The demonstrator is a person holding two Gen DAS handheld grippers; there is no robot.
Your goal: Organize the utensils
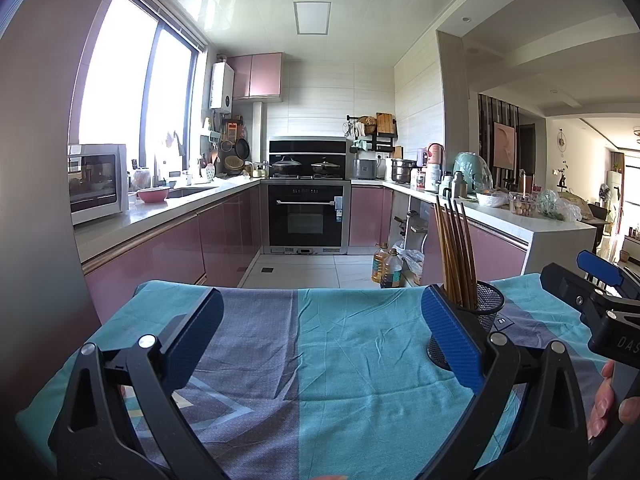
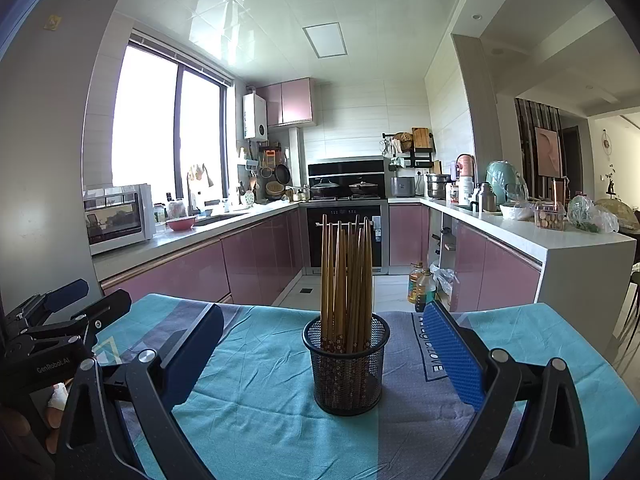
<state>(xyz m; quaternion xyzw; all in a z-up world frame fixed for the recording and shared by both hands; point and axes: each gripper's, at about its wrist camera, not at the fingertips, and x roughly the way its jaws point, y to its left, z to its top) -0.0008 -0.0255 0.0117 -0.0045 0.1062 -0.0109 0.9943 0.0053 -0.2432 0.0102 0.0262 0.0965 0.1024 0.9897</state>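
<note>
A black mesh cup (image 2: 346, 364) stands upright on the table with several wooden chopsticks (image 2: 346, 280) in it. In the right wrist view it sits between my open, empty right gripper's (image 2: 324, 344) fingers, a little ahead of them. In the left wrist view the cup (image 1: 486, 312) and chopsticks (image 1: 456, 252) show just behind the right finger of my open, empty left gripper (image 1: 320, 332). The right gripper (image 1: 600, 280) shows at the right edge there. The left gripper (image 2: 68, 300) shows at the left edge of the right wrist view.
The table wears a teal and grey cloth (image 2: 260, 400). Beyond its far edge is a kitchen floor with oil bottles (image 2: 420, 284), pink cabinets (image 2: 256, 256), an oven (image 2: 344, 236) and a cluttered white counter (image 2: 520, 232) on the right.
</note>
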